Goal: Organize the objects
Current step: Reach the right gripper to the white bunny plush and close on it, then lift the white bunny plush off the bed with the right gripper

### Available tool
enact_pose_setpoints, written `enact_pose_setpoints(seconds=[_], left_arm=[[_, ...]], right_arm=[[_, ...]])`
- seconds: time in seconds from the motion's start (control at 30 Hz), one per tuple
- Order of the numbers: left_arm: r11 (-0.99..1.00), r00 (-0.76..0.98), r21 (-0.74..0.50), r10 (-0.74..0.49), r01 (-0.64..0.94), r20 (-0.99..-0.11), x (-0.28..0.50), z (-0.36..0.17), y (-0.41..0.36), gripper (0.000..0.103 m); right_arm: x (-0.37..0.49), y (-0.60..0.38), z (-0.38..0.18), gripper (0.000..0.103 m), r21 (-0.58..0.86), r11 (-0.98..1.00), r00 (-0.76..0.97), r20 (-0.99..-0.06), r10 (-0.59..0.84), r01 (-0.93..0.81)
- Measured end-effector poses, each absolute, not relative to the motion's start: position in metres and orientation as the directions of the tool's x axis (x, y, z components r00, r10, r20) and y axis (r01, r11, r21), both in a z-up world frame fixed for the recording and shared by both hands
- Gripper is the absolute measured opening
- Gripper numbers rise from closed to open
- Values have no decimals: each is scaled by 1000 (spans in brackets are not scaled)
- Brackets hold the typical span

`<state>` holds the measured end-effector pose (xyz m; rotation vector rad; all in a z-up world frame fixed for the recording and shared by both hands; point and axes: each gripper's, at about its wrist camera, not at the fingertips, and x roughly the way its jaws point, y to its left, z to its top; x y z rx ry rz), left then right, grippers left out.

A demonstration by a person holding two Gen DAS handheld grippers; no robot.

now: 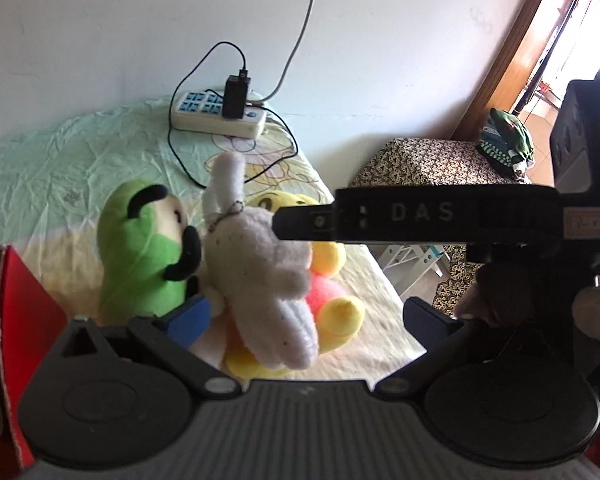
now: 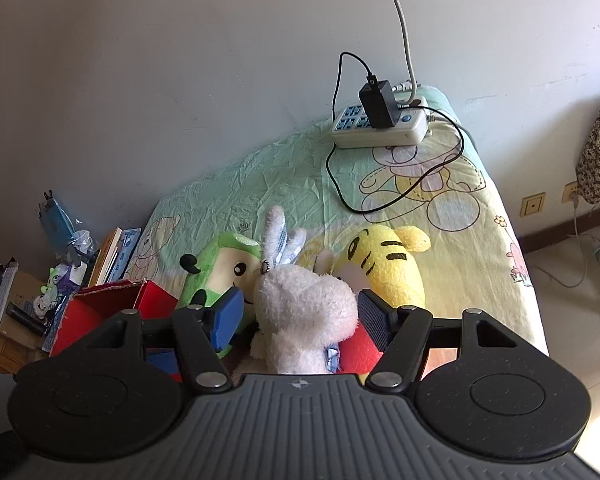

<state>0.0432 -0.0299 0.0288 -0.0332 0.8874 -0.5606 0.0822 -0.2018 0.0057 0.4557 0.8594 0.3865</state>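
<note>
The white bunny [image 2: 306,320] is seen on the bed [image 2: 480,248] between the wide jaws of the right gripper [image 2: 300,320]; touch cannot be told. The yellow toy [image 2: 384,268] is partly hidden behind it. The left gripper [image 1: 308,316] is spread wide, one finger blocked by the other tool.

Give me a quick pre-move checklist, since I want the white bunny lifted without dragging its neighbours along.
1. White bunny between the right hand-held gripper fingers: ok.
2. Pads closed on it: not ok, gaps show on both sides.
3. Left hand-held gripper free: ok, open, empty.
4. Green plush clear of the bunny: not ok, pressed close beside it.
5. Yellow tiger plush clear: cannot tell, partly hidden behind the bunny.
6. Red box open to receive: ok.
</note>
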Motion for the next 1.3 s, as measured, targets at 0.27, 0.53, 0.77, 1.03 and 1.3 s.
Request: enact_pose_setpoints(seconds=[0.27,0.53,0.77,1.03,1.3], left_arm=[[869,472,-221,-436,444,-766,73,3,-56,81],[872,505,-178,-418,456,-755,70,-2,-58,69],[858,549,-149,-439,492,-712,45,19,-56,63],[863,600,-146,-448,484,-663,6,45,-37,63],[887,679,-132,-428,444,-596,-33,69,5,63]], right_arm=[[105,-216,-21,67,621,772,513,-623,591,-135],[106,-227,-32,47,706,698,488,-570,661,-121],[90,-237,-13,45,711,690,523,-540,660,-137],[58,-226,15,45,703,683,541,-502,674,-199],[38,-190,34,45,709,647,522,-452,723,-282]])
